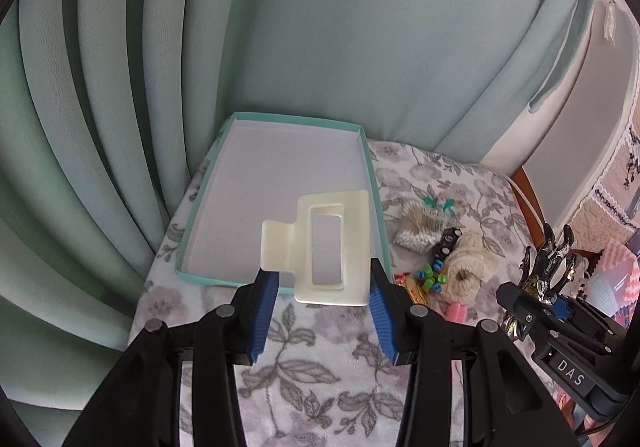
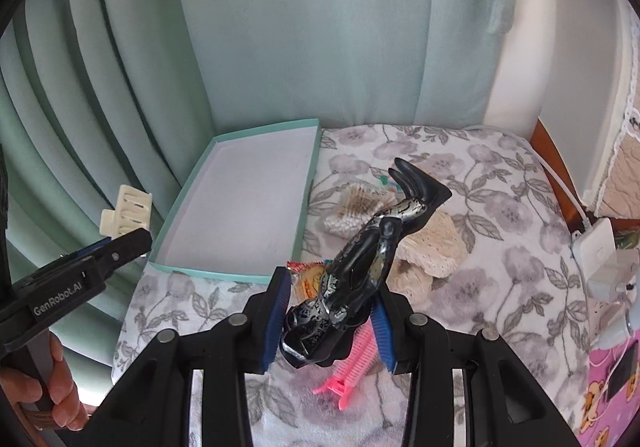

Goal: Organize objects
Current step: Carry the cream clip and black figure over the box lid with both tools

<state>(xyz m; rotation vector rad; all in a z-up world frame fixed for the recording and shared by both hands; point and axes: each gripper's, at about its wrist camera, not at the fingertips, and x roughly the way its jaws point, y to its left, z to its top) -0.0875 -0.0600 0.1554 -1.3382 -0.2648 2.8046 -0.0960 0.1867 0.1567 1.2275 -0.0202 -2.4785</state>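
My left gripper (image 1: pixel 322 287) is shut on a cream rectangular hair claw clip (image 1: pixel 320 247), held in the air over the near edge of an empty teal shallow box (image 1: pixel 376 183) with a white floor. My right gripper (image 2: pixel 332 311) is shut on a black and silver hair claw clip (image 2: pixel 360 263), held above the floral cloth to the right of the box (image 2: pixel 310 183). The right gripper also shows at the right of the left wrist view (image 1: pixel 556 303), the left gripper with its cream clip at the left of the right wrist view (image 2: pixel 124 235).
On the floral cloth (image 1: pixel 304 367) right of the box lie a bag of cotton swabs (image 1: pixel 420 227), cream crochet scrunchies (image 2: pixel 428 251), small coloured beads (image 1: pixel 430 281), a snack wrapper (image 2: pixel 308 279) and a pink hair clip (image 2: pixel 352 371). Green curtains (image 1: pixel 120 127) hang behind. A white charger (image 2: pixel 596 247) lies at right.
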